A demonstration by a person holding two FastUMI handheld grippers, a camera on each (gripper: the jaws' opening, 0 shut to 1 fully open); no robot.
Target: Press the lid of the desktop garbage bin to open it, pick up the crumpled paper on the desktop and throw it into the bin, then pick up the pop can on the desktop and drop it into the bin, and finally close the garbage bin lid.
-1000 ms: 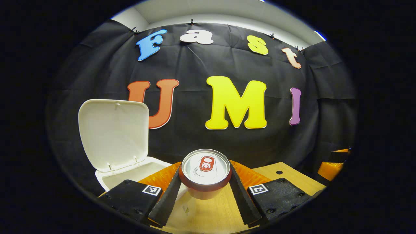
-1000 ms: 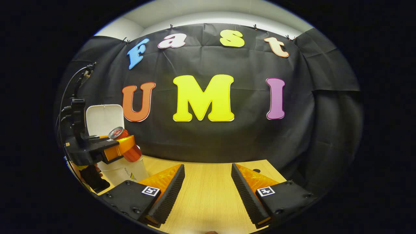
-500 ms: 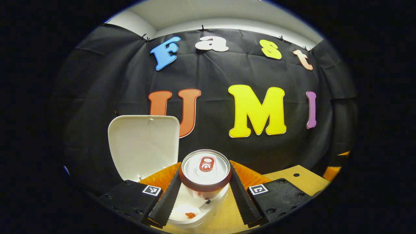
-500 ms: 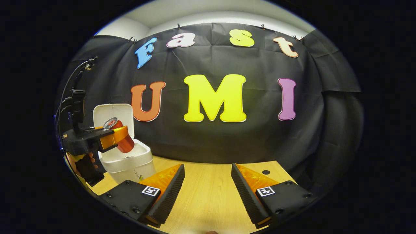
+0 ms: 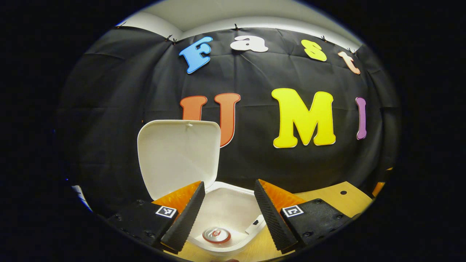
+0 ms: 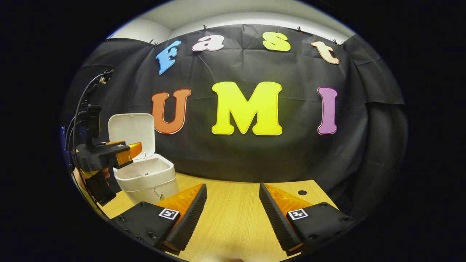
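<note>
The white desktop bin [image 5: 233, 203] stands right below my left gripper [image 5: 226, 211], its lid [image 5: 178, 156] raised upright behind it. The pop can [image 5: 216, 235] lies inside the bin, its silver top facing up. My left gripper is open with nothing between its fingers. In the right gripper view the bin [image 6: 145, 178] sits at the far left of the wooden table [image 6: 236, 214], with the left gripper [image 6: 122, 154] held by a hand over its opening. My right gripper [image 6: 233, 214] is open over the table. I cannot make out the crumpled paper.
The black cloth wall stands close behind the bin and the table. A small round hole [image 6: 302, 192] marks the tabletop at the right. A cable and mount [image 6: 89, 109] rise above the left gripper at the far left.
My left gripper carried the can leftward over the bin and opened; the can dropped inside. The right gripper barely moved.
</note>
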